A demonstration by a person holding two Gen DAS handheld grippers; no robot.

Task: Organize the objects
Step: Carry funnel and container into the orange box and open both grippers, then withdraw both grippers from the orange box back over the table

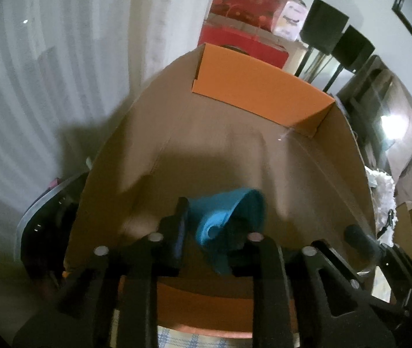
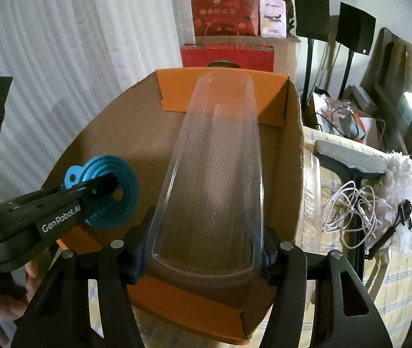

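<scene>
Cardboard box (image 2: pixel 290 150) on checked tablecloth (image 2: pixel 394 284); left gripper (image 1: pixel 210 242) clamps funnel (image 1: pixel 226 217), right gripper (image 2: pixel 203 256) clamps clear tray (image 2: pixel 214 174).

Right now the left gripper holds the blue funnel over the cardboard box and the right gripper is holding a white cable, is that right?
Not quite. The right gripper holds a clear plastic tray, not a cable; the right wrist view shows the white cable lying loose on the table beside the cardboard box. The left gripper does hold the blue funnel over the box.
</scene>
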